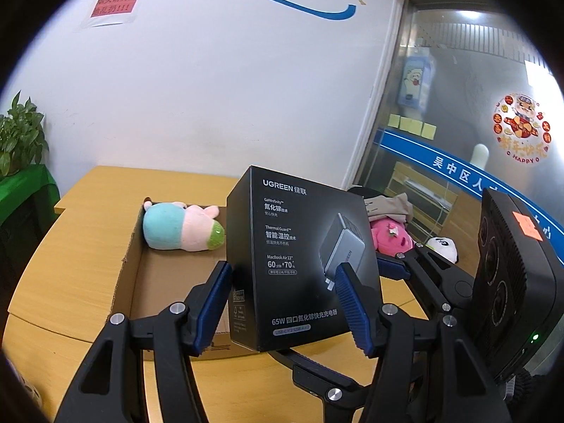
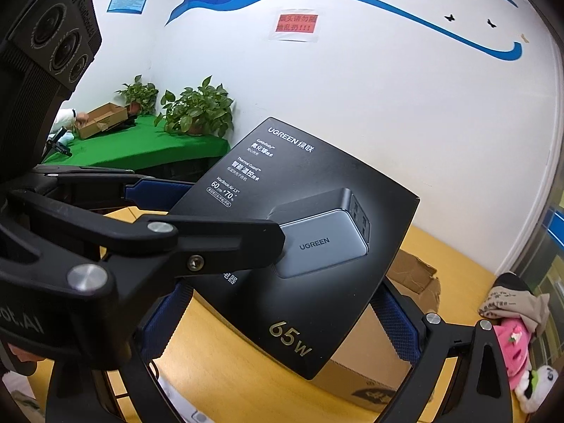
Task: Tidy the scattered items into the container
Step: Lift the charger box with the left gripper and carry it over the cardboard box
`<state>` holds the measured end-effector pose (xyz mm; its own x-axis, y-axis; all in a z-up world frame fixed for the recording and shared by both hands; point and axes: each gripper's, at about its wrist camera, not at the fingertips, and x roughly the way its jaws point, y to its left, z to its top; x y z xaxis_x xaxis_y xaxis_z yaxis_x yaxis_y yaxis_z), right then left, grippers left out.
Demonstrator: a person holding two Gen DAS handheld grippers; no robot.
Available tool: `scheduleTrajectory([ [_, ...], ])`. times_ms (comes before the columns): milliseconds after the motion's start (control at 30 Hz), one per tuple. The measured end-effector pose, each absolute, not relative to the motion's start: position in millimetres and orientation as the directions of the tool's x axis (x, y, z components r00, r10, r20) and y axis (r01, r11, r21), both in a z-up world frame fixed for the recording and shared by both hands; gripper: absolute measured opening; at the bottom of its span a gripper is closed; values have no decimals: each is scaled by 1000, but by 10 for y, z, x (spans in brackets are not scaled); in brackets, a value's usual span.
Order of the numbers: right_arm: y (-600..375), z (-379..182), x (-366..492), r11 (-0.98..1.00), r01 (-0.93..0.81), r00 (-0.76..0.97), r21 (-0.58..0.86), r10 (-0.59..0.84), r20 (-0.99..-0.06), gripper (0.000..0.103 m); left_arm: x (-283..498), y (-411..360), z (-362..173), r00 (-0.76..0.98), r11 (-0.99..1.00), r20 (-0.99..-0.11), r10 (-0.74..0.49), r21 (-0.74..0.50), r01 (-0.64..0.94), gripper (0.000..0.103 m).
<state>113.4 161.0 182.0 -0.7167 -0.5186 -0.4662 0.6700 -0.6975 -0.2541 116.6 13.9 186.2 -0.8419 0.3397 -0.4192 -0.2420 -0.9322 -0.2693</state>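
Note:
A black UGREEN charger box is held upright above the front edge of an open cardboard box on the wooden table. My left gripper is shut on the charger box, its blue pads on both side faces. My right gripper also closes on the same charger box from the right; its blue pads touch the box's lower edges. A pastel plush toy lies inside the cardboard box at its far end.
A pink plush, a beige cloth item and a white plush lie on the table right of the container. Potted plants and another carton stand on a green-covered table to the left. A white wall is behind.

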Motion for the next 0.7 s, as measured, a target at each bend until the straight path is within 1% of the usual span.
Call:
scheduleTrajectory([
  [700, 1127, 1481, 371, -645, 728, -652, -232, -546, -527, 101, 460, -291, 1499, -826, -937, -471, 310, -300, -181, 60],
])
